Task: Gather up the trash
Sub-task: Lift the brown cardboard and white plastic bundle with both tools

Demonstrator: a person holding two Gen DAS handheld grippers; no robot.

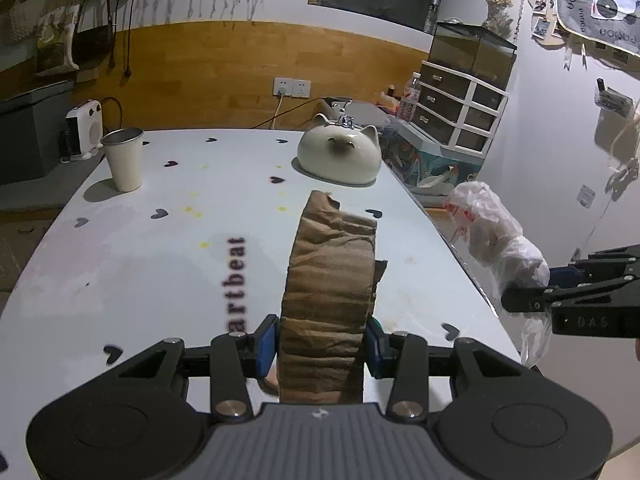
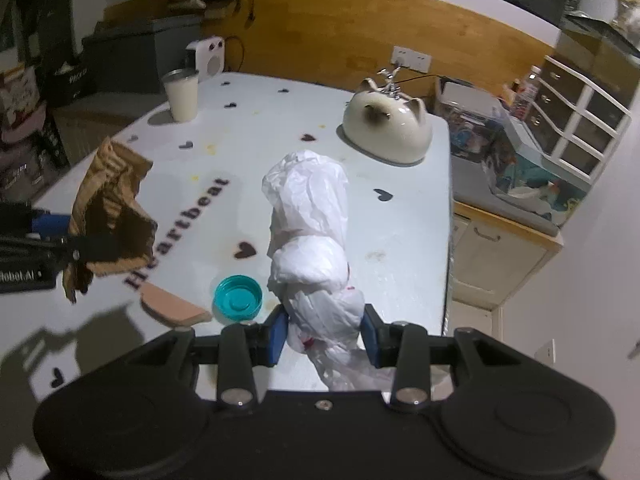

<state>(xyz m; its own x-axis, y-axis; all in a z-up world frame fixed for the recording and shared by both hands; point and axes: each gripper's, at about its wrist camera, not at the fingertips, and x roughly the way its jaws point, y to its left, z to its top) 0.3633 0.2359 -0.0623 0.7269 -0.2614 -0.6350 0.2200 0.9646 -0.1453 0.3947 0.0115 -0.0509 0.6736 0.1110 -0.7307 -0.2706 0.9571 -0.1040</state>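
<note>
Crumpled brown paper (image 1: 328, 280), wrinkled white plastic bag (image 2: 312, 240)

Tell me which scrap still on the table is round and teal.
The teal bottle cap, lying open side up beside the flat tan scrap; it alone is round.

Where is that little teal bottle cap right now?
In the right wrist view, the teal cap lies on the table, just left of the white plastic bag and right of a tan wedge-shaped scrap.

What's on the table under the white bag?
In the right wrist view, a teal cap and a tan scrap lie on the table beside the bag. Directly beneath, the bag covers the table.
</note>
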